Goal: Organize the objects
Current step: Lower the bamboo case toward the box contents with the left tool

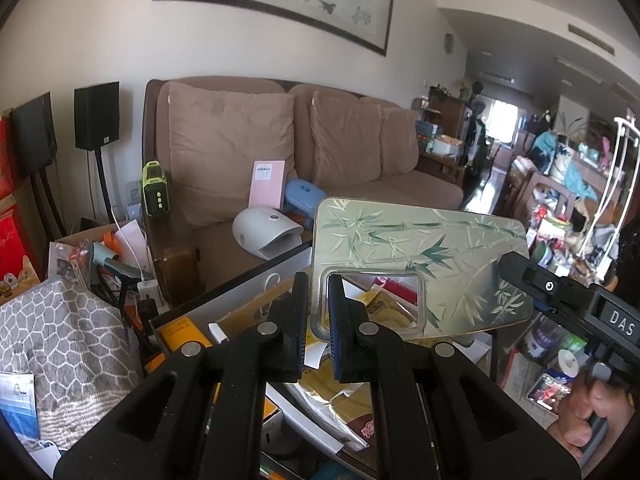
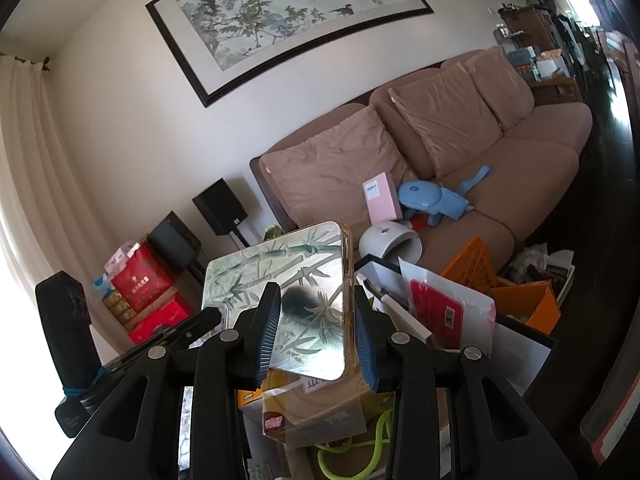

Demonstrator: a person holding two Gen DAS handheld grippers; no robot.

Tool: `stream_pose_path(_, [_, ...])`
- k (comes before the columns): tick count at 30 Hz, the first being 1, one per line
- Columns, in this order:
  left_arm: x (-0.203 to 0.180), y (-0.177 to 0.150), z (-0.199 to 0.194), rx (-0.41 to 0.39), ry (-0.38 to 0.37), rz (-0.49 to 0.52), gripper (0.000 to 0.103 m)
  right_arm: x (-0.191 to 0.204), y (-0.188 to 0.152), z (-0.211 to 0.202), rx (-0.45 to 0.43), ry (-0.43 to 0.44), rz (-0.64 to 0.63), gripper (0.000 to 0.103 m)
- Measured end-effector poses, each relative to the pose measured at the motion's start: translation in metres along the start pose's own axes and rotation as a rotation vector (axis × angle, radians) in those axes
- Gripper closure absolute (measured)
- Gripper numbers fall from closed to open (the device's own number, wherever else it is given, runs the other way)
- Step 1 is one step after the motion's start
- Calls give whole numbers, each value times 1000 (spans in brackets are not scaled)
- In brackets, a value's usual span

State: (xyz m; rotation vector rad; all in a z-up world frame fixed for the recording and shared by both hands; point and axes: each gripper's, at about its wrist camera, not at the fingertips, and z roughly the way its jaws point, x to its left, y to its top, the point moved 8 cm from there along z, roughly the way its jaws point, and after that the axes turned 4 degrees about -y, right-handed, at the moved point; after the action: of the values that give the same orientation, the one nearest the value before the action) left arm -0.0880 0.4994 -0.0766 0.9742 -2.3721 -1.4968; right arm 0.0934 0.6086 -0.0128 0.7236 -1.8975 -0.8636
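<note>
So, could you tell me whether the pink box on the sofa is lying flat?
No, the pink box stands upright, leaning against a sofa cushion.

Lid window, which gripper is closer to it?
Left. The left gripper clamps the lid rim right beside the window; the right gripper grips the lid's far end, away from the window.

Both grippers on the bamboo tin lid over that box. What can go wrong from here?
1. The left gripper pinches only the thin rim of the window cut into the bamboo-print lid; it may twist or slip there.
2. The right gripper spans the lid's end on smooth metal; it could slide out.
3. If dropped, the lid lands among the loose packets in the cluttered box below.
</note>
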Motion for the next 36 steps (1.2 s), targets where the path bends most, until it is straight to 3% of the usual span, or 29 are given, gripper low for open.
stream_pose_path(36, [0,-18,21,83,-2,-19,95,-20,-17,18,102,-68,29,62])
